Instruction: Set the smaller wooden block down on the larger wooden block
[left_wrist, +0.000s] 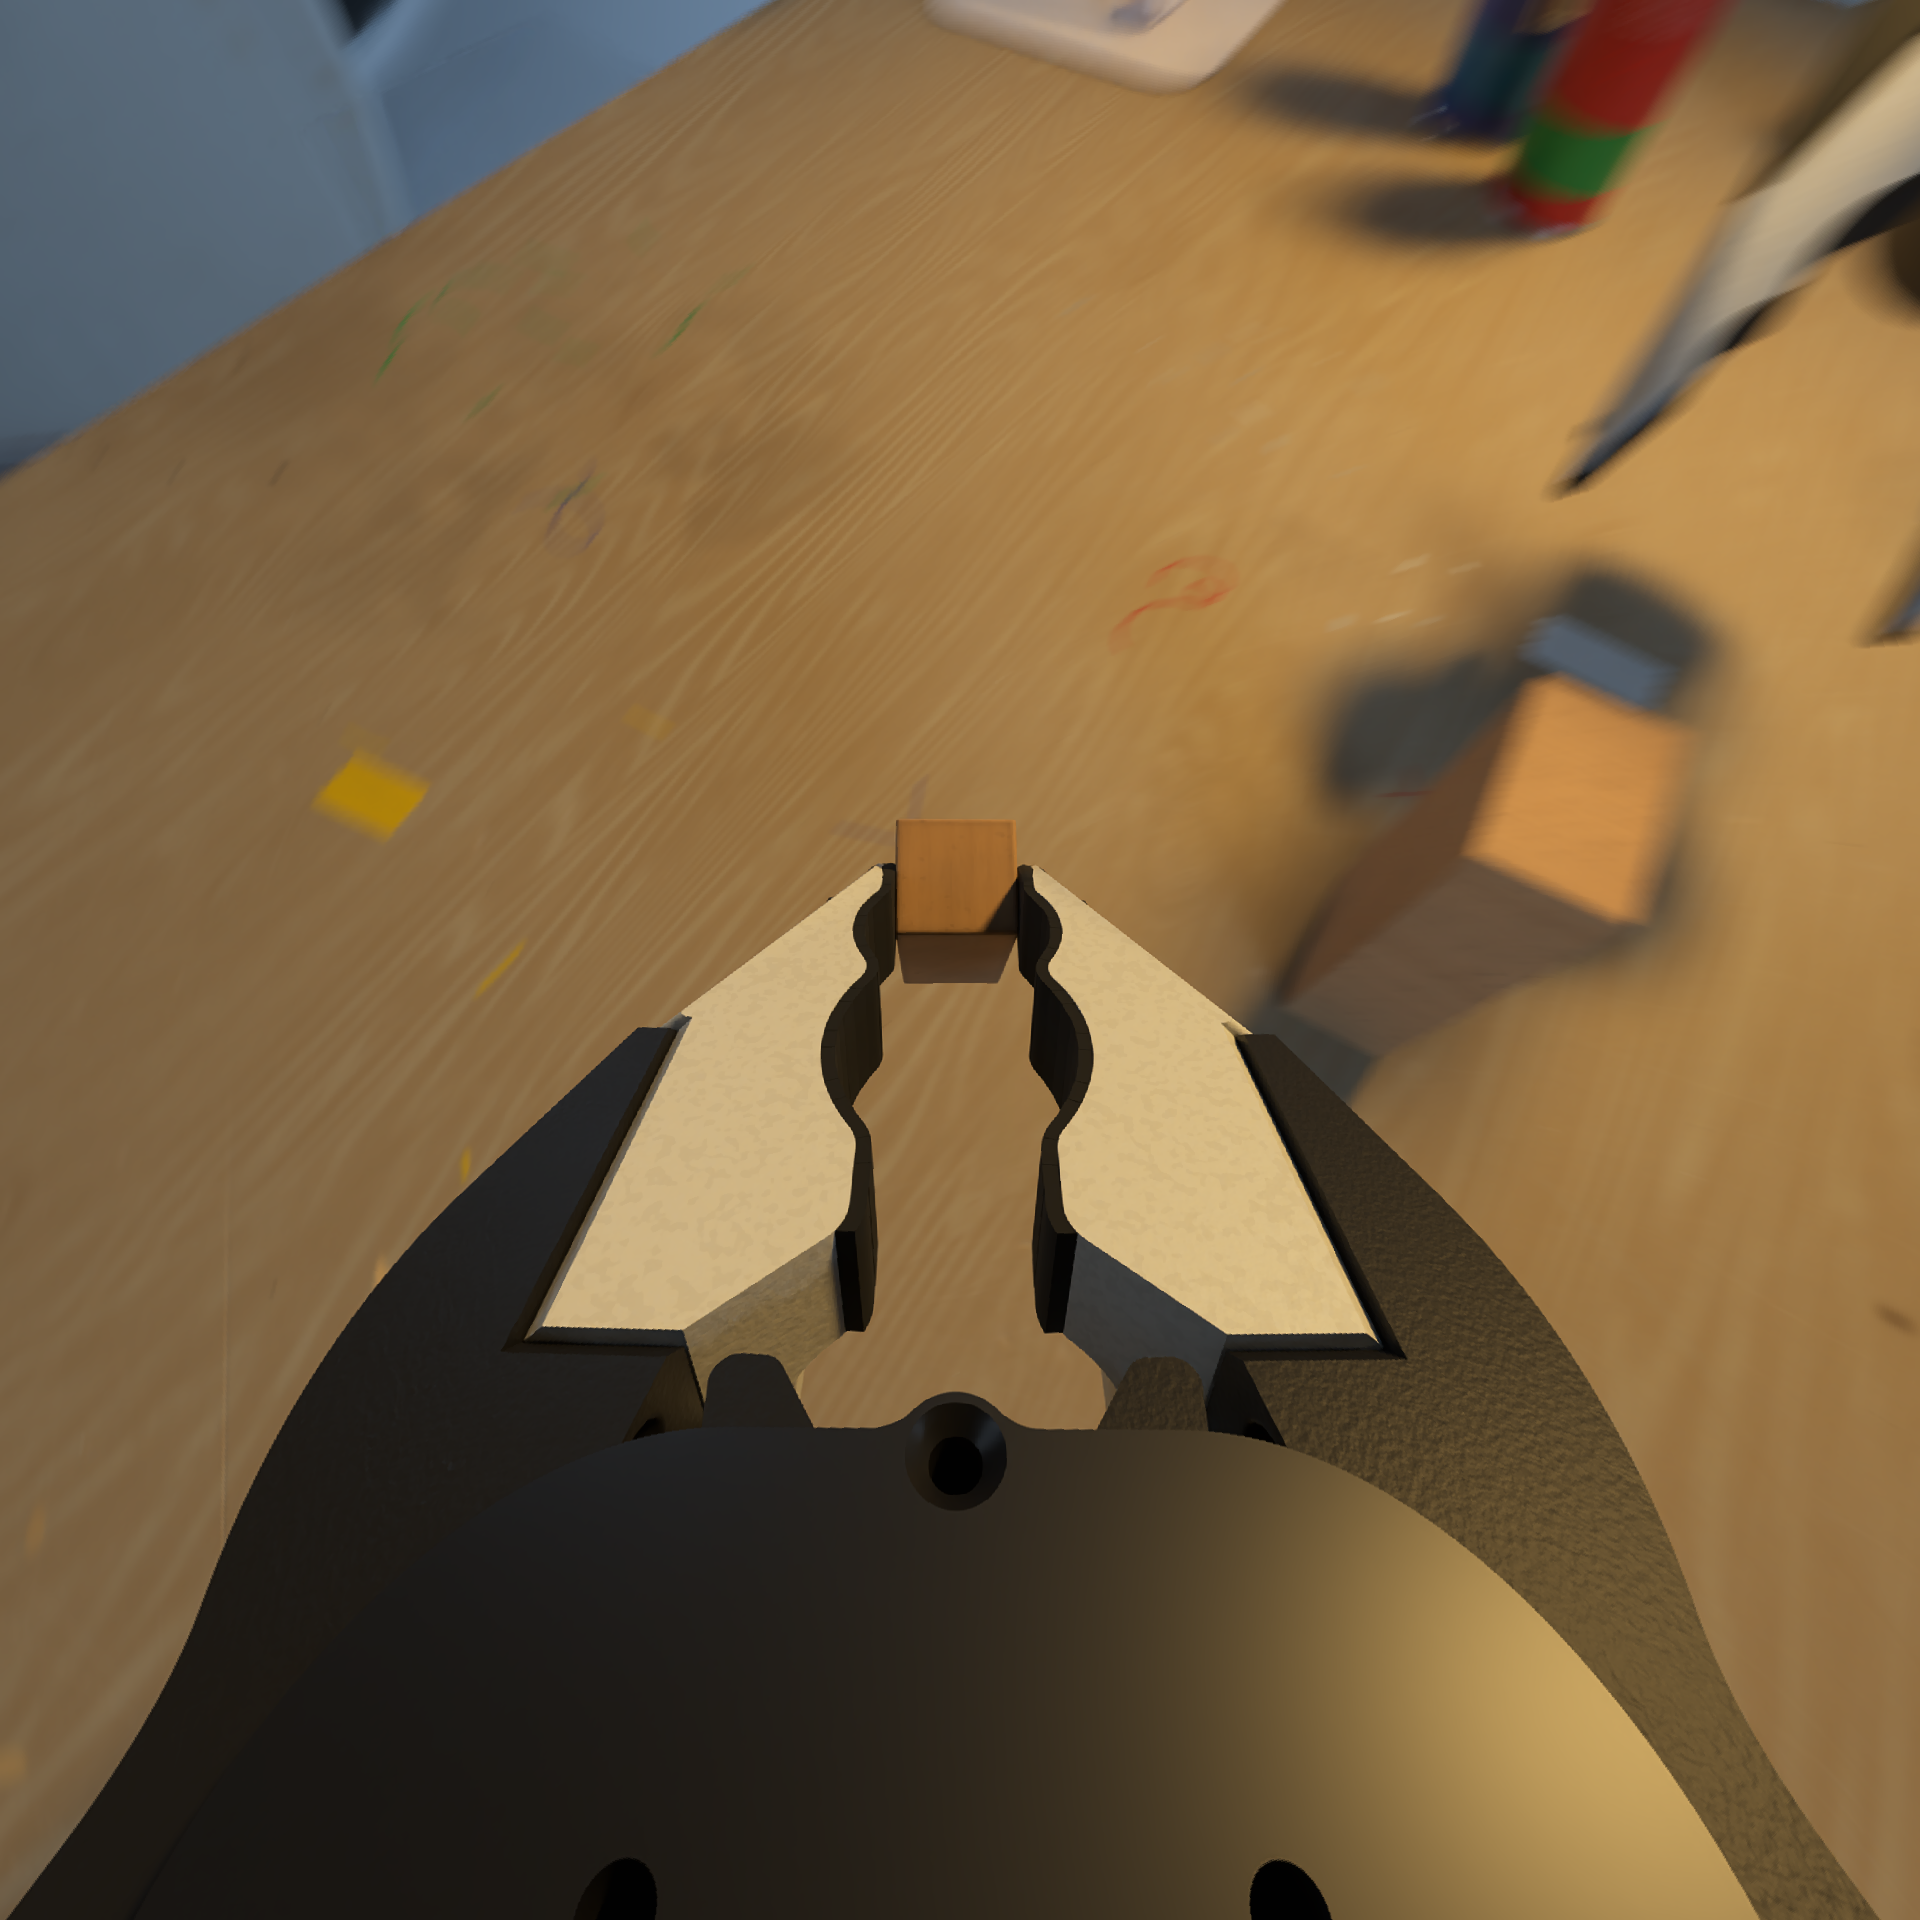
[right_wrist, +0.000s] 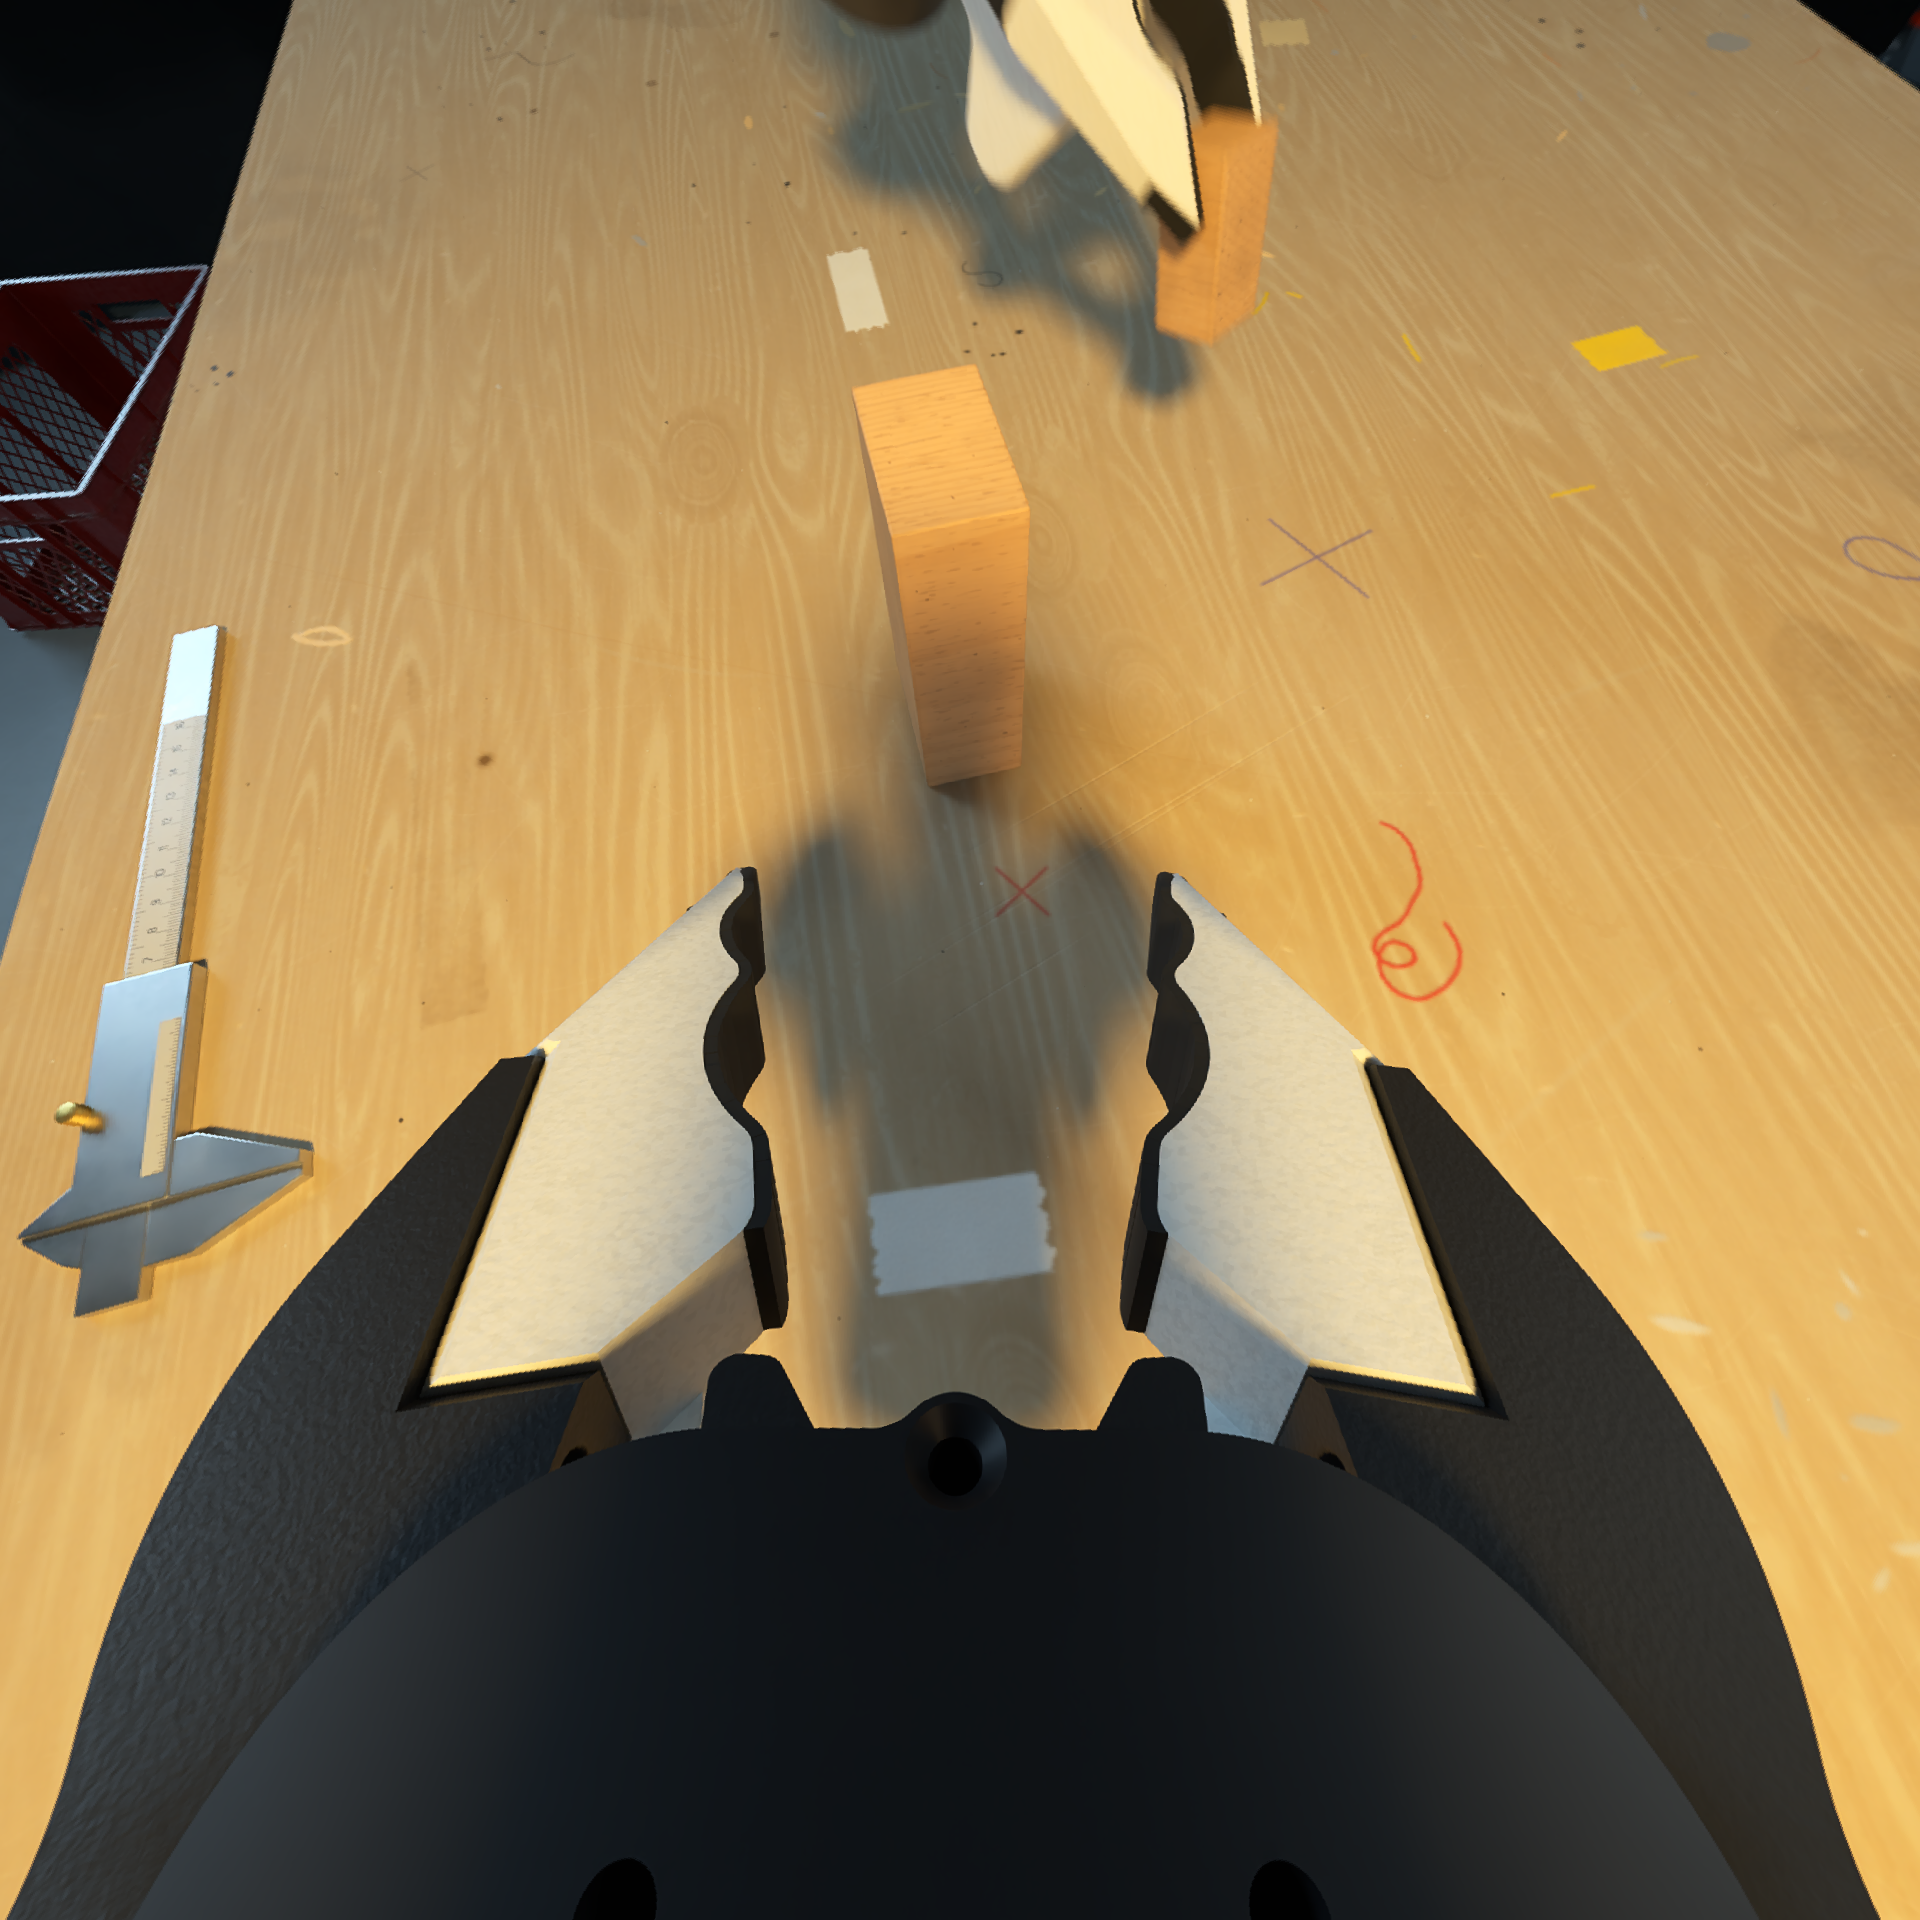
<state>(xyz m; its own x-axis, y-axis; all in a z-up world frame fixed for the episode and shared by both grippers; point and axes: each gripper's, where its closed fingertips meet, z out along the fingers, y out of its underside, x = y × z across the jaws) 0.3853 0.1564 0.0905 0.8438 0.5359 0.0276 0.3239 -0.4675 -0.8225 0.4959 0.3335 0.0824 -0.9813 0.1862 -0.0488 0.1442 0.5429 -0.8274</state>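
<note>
My left gripper (left_wrist: 954, 909) is shut on the smaller wooden block (left_wrist: 954, 868), whose end face shows between the fingertips. In the right wrist view this block (right_wrist: 1226, 239) is an elongated piece hanging from the left gripper's fingers (right_wrist: 1101, 104) at the far end of the table, seemingly just above the surface. The larger wooden block (right_wrist: 951, 561) stands upright on the table straight ahead of my right gripper (right_wrist: 956, 904), which is open and empty, a short way before it. In the left wrist view the larger block (left_wrist: 1558, 800) is blurred, to the right.
A red mesh crate (right_wrist: 73, 436) sits past the table's left edge. A metal square ruler (right_wrist: 156, 1039) lies at the left. Tape patches (right_wrist: 956, 1231) and pen marks dot the wooden table (right_wrist: 520, 623). A red-green can (left_wrist: 1579, 135) and a white object (left_wrist: 1122, 31) stand far off.
</note>
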